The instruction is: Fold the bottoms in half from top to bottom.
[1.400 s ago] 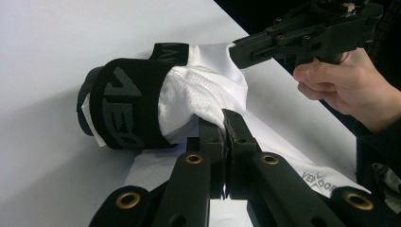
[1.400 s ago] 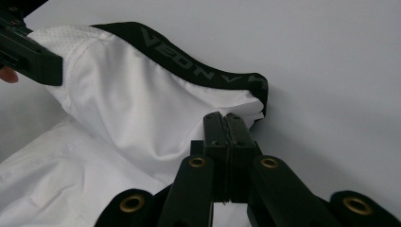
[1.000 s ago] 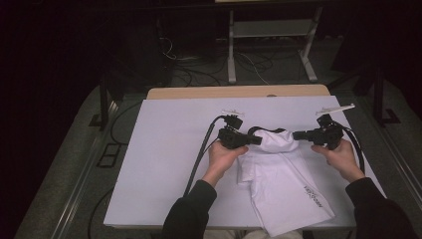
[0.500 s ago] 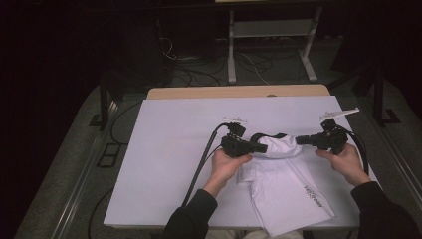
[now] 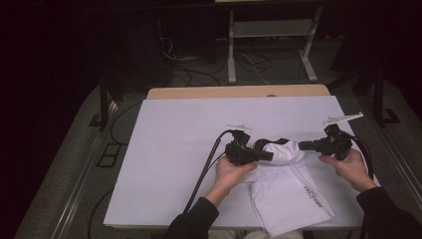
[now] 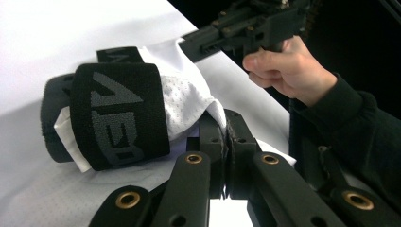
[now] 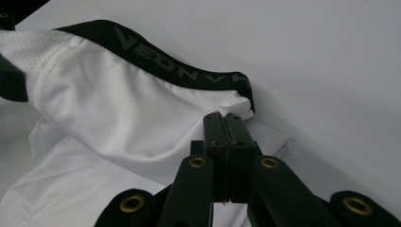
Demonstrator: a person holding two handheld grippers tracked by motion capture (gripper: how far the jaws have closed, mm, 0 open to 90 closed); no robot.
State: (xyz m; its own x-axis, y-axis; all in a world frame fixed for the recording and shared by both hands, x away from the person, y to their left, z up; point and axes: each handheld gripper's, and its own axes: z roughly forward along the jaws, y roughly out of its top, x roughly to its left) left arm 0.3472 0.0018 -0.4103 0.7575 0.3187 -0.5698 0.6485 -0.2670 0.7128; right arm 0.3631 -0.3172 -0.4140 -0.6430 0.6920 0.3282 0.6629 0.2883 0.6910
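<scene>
White mesh shorts [image 5: 293, 196] with a black lettered waistband [image 5: 272, 143] lie on the white table [image 5: 169, 149], right of centre. Their waistband end is lifted and bunched between the two grippers. My left gripper [image 5: 268, 155] is shut on the white fabric just below the waistband [image 6: 118, 113], its jaws pressed together [image 6: 227, 127]. Opposite it, my right gripper [image 5: 301, 145] is shut on the other side, pinching fabric under the waistband [image 7: 179, 71] with its jaws [image 7: 226, 118]. In the left gripper view the right gripper [image 6: 222, 35] and the hand holding it show at the top.
The shorts' leg [image 5: 308, 209] reaches the table's near edge. A wooden strip [image 5: 239, 92] runs along the far edge. A metal stand [image 5: 268, 45] and floor cables lie beyond. Black cables [image 5: 204, 174] trail from both grippers.
Both grippers have drawn nearer to the person, carrying the waistband end with them and bunching it over the rest of the shorts. Both stayed shut.
</scene>
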